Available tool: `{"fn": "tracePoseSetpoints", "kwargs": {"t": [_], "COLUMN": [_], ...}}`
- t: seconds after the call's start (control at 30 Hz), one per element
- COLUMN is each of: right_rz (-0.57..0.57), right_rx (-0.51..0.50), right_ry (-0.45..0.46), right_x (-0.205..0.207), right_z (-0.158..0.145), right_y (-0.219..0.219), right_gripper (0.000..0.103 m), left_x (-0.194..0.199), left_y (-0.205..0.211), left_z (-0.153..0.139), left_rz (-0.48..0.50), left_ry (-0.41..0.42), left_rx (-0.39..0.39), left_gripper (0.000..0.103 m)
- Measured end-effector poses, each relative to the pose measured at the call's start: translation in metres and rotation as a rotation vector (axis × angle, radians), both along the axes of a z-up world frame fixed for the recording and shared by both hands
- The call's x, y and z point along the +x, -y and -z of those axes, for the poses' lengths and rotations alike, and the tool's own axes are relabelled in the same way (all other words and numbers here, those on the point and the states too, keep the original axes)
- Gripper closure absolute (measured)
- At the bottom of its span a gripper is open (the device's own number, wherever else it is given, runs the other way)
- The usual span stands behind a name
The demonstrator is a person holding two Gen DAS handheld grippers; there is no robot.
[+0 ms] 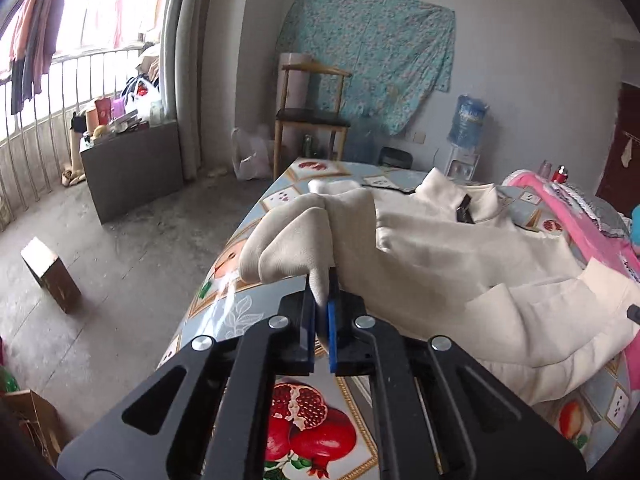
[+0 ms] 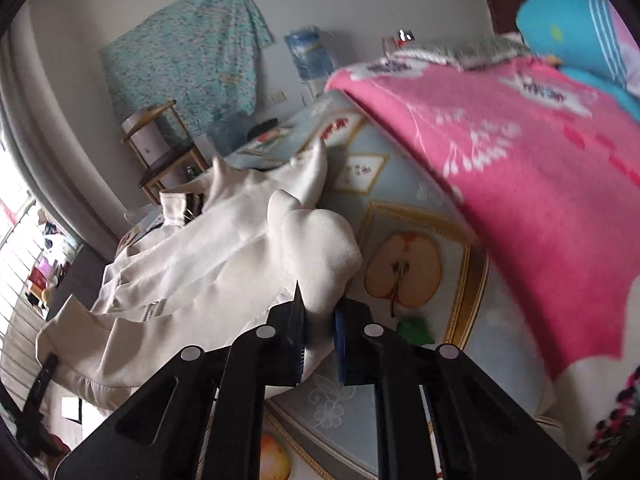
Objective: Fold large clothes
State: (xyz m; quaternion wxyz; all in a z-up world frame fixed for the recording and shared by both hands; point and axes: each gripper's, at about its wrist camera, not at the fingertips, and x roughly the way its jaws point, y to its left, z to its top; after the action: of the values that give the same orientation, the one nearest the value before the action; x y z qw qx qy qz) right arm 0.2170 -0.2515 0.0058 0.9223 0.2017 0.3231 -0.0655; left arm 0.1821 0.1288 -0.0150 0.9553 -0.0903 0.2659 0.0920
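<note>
A: Start at the left gripper (image 1: 322, 312). What does it have?

B: Its jaws are pinched tight on a fold of the cream jacket (image 1: 440, 248), apparently a sleeve end, which bunches up just past the blue pads (image 1: 332, 320). The cloth rises from the table (image 1: 256, 312) into the grip.

A: And the right gripper (image 2: 320, 320)?

B: The same: narrow, clamped on a bunched white sleeve end (image 2: 320, 252) of the jacket. The cuff bulges out just beyond the fingertips.

A: Where does the rest of the jacket lie?

B: Spread across the table's fruit-print cloth (image 2: 404, 268), rumpled, with its collar (image 1: 464, 196) on the jacket's far side from the grippers and the hem and a zip pocket (image 2: 154, 308) on its near side. A pink blanket (image 2: 520, 184) lies beside the jacket, on the side of the right gripper.

A: So how far has the folding got?

B: Early, by the look of it. Both sleeve ends are gripped and lifted a little off the table, but no neat fold shows yet; the body is open and creased.

A: What remains?

B: Probably bringing both sleeves across the chest, laying them flat, then folding the body over itself. Smoothing the wrinkles near the pocket may also be needed.
</note>
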Motion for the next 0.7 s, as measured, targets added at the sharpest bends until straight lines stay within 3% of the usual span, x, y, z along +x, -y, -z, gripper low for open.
{"fn": "tracePoseSetpoints", "kwargs": {"t": [0.23, 0.37, 0.5, 0.53, 0.6, 0.63, 0.67, 0.7], "right_rz": [-0.034, -0.061, -0.085, -0.088, -0.096, -0.101, -0.097, -0.078], "right_rx": [0.012, -0.003, 0.001, 0.020, 0.102, 0.147, 0.169, 0.163], "right_ry": [0.041, 0.025, -0.092, -0.154, -0.253, -0.260, -0.248, -0.229], "right_x": [-0.045, -0.093, -0.122, -0.122, -0.122, -0.127, -0.131, -0.137], "right_z": [-0.021, -0.022, 0.012, 0.029, 0.051, 0.055, 0.054, 0.048], "right_y": [0.009, 0.009, 0.019, 0.026, 0.040, 0.048, 0.053, 0.058], "right_gripper": [0.093, 0.093, 0.086, 0.080, 0.077, 0.076, 0.068, 0.066], "left_x": [-0.037, -0.084, -0.120, -0.123, -0.124, -0.126, -0.131, -0.134], "left_y": [0.001, 0.000, -0.016, -0.022, -0.041, -0.049, -0.059, -0.065], "left_z": [-0.033, -0.039, -0.006, 0.009, 0.037, 0.042, 0.043, 0.042], "left_rz": [0.078, 0.127, 0.131, 0.130, 0.139, 0.128, 0.110, 0.086], "left_ry": [0.032, -0.019, -0.172, -0.212, -0.322, -0.336, -0.337, -0.333], "left_rx": [0.003, 0.045, 0.029, 0.007, -0.100, -0.146, -0.186, -0.183], "left_gripper": [0.099, 0.099, 0.093, 0.088, 0.087, 0.084, 0.078, 0.076]}}
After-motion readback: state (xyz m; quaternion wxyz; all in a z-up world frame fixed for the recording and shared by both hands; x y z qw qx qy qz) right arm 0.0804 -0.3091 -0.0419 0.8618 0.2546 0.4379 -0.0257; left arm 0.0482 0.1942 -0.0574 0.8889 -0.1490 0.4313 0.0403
